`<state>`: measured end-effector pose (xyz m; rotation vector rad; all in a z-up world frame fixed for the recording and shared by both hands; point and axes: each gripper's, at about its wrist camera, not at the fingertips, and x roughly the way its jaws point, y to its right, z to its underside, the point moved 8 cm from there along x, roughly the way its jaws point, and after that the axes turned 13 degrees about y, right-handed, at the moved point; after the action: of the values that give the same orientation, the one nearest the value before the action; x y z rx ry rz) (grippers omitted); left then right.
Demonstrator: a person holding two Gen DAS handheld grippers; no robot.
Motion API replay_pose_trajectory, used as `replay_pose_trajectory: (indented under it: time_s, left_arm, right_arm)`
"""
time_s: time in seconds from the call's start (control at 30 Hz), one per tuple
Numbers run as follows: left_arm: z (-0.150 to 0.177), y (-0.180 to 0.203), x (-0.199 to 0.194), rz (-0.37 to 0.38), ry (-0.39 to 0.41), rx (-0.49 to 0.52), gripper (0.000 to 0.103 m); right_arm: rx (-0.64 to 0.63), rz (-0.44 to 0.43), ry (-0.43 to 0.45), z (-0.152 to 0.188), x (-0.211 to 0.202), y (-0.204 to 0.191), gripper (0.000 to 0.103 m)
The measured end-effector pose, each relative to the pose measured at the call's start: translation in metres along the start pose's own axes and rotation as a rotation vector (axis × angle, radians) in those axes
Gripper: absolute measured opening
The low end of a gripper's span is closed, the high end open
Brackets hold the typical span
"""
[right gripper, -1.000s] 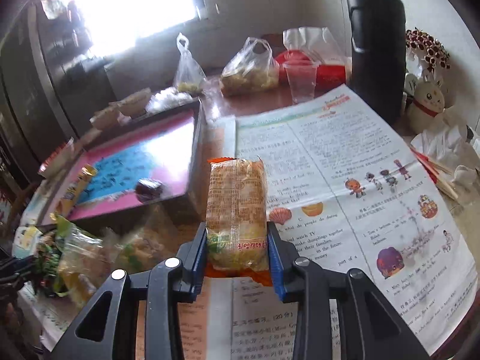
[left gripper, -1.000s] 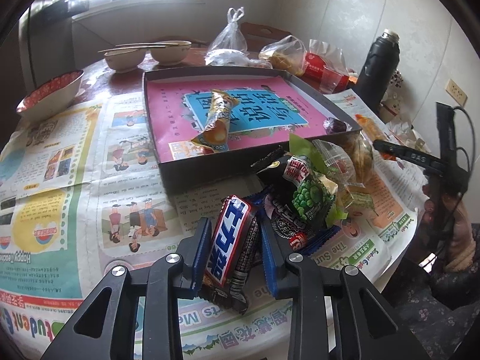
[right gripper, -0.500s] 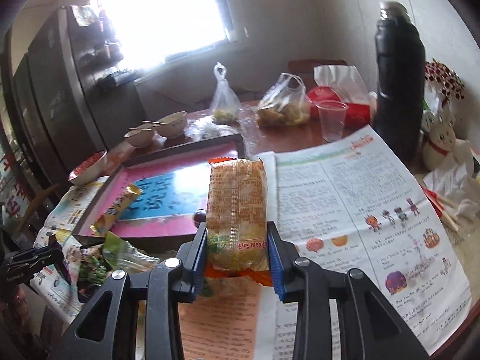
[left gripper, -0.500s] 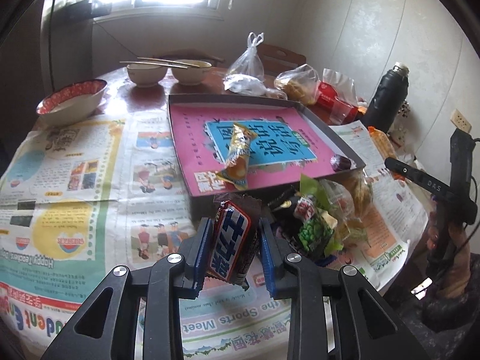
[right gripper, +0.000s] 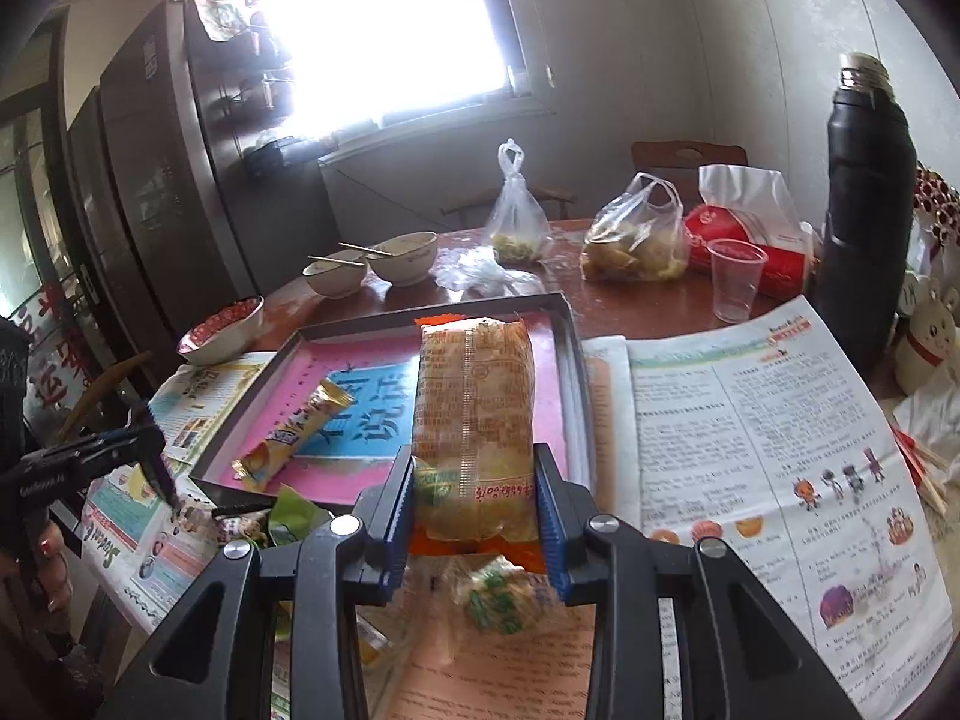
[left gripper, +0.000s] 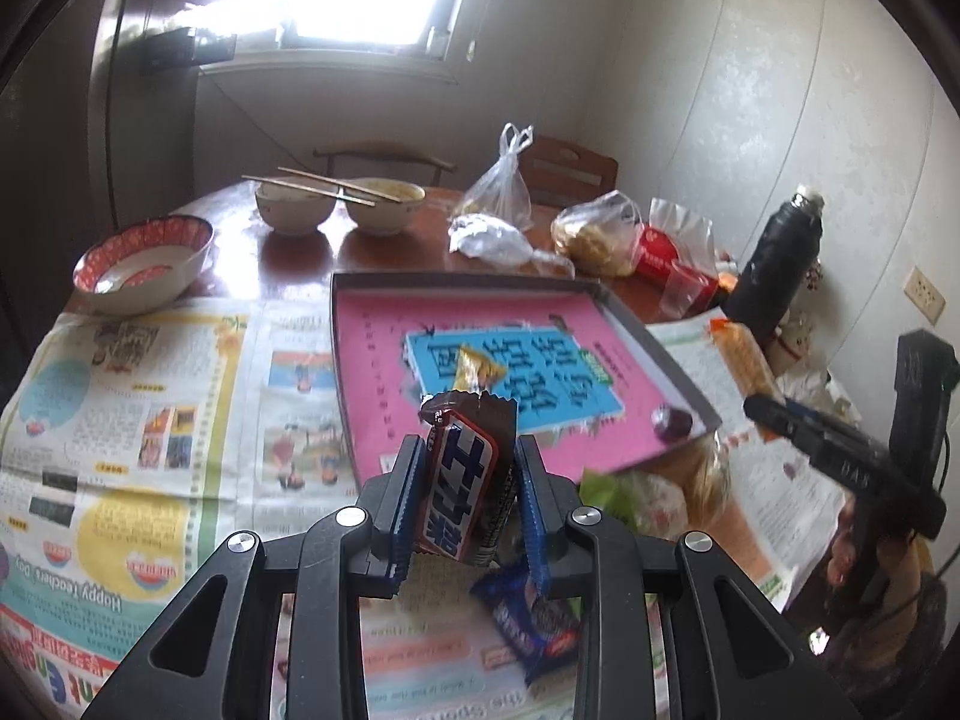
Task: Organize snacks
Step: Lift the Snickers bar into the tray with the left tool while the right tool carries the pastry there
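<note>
Left gripper (left gripper: 467, 489) fingers pinch a light, stiff brown-and-blue foil chocolate bar (left gripper: 465, 483) mid-body, right gripper (right gripper: 474, 515) fingers clamp a soft, crushable orange plastic cracker pack (right gripper: 472, 420) low, both above the pink-lined shallow tray (left gripper: 384, 396).

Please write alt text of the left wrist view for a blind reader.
The left claw holds a candy bar above a newspaper-covered table, facing a tray with a pink lining. More snacks lie below.
</note>
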<state>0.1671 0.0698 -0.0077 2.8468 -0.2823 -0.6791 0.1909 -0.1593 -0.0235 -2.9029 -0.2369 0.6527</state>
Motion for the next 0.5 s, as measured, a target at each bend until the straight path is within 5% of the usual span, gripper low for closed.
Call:
replay_pose_trajectory:
  time_s: [0.5]
  left_arm:
    - [-0.011, -0.013, 0.046, -0.085, -0.024, -0.031, 0.03]
  right_arm:
    - [-0.002, -0.018, 0.004, -0.012, 0.016, -0.001, 0.036]
